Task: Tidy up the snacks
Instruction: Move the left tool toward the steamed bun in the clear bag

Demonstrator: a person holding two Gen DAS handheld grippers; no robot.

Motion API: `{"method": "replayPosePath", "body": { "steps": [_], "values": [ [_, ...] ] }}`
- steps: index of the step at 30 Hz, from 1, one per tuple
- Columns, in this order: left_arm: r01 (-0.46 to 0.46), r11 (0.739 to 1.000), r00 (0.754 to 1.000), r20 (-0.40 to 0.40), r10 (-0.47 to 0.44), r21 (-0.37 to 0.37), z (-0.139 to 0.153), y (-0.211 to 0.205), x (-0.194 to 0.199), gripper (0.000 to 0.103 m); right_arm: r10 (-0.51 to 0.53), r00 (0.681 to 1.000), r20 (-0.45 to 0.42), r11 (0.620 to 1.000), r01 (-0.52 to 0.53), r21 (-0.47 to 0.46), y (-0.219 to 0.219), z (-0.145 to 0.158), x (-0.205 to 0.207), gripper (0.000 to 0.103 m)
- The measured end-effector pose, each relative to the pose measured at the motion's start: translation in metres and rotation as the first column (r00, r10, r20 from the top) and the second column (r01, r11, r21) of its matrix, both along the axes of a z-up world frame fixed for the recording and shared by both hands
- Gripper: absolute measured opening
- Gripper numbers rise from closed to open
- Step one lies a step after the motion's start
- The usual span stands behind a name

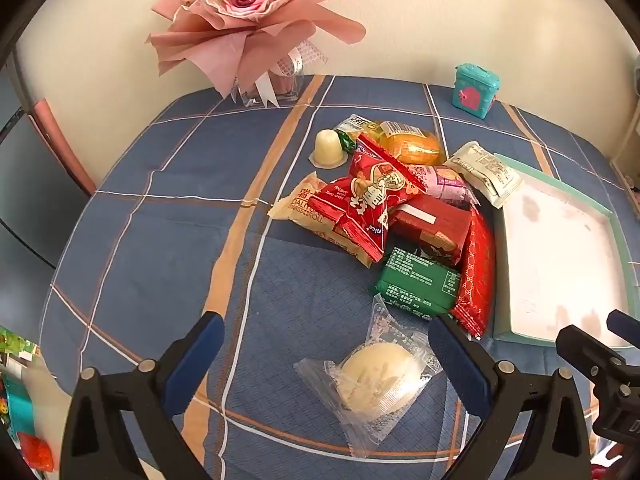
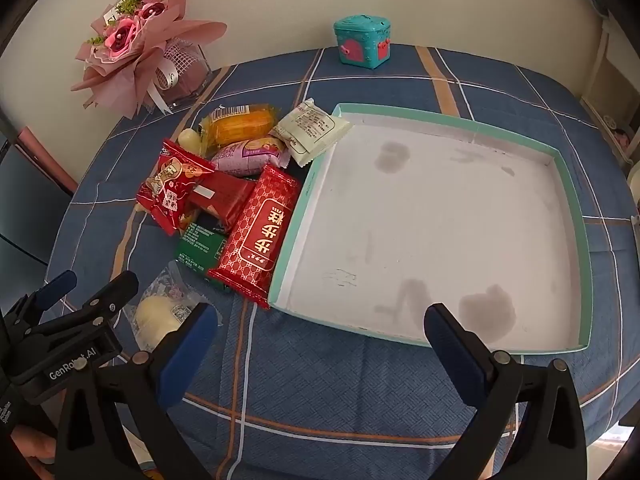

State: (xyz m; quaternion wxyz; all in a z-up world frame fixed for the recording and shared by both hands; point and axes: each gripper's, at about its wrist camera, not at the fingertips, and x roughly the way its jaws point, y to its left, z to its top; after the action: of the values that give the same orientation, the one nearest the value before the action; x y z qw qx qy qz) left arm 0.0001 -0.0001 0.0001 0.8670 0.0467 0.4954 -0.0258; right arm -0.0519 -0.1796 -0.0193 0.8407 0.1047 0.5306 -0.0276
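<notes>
- Bouquet [image 1: 248,12]: pink paper wrap, standing in a clear vase at the far left edge of the table, against the wall.
- Tablecloth [image 1: 160,216]: blue, crossed by white and orange lines.
- Left gripper [image 1: 326,356]: jaws spread wide, holding nothing. It hovers low over the near part of the table, with one blue-padded finger on each side of the clear-wrapped pastry [image 1: 378,382].
- Clear-wrapped pastry: a pale round cake in a transparent packet, lying flat on the tablecloth, nearest the camera and just in front of the snack pile.
- Jelly cup [image 1: 329,148]: small, pale, inverted, at the far left of the pile.
- Snack pile, centre of the table: a red cartoon packet [image 1: 370,196] lies on top of a beige packet [image 1: 304,208]; behind them sit an orange-yellow packet [image 1: 412,144] and a pink packet [image 1: 444,184]. A red box [image 1: 436,228] and a green packet [image 1: 420,280] lie nearer.
- Red patterned packet [image 2: 258,236]: long, lying against the tray's left wall.
- Cream packet [image 2: 312,130]: resting on the tray's far left corner.
- Tray [image 2: 572,200]: teal rim, white stained floor, no snacks inside, right of the pile.
- Teal toy box [image 2: 362,40]: at the far edge, well apart from the pile.
- Right gripper [image 2: 320,340]: jaws spread wide, holding nothing, hovering at the tray's near edge.
</notes>
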Motion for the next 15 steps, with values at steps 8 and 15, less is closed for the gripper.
{"method": "replayPosePath", "body": {
  "steps": [8,15],
  "values": [
    [0.001,1.0,1.0,-0.001,-0.001,-0.007,-0.0015,0.0006,-0.0012,0.103,0.002,1.0,-0.002,1.0,-0.002,-0.004,0.0006,0.0004,0.0002,0.103],
    [0.008,1.0,1.0,-0.008,-0.008,0.001,-0.0031,-0.0019,-0.0016,0.103,0.002,1.0,-0.006,1.0,-0.002,-0.008,0.0013,-0.0001,0.001,0.103]
  ]
}}
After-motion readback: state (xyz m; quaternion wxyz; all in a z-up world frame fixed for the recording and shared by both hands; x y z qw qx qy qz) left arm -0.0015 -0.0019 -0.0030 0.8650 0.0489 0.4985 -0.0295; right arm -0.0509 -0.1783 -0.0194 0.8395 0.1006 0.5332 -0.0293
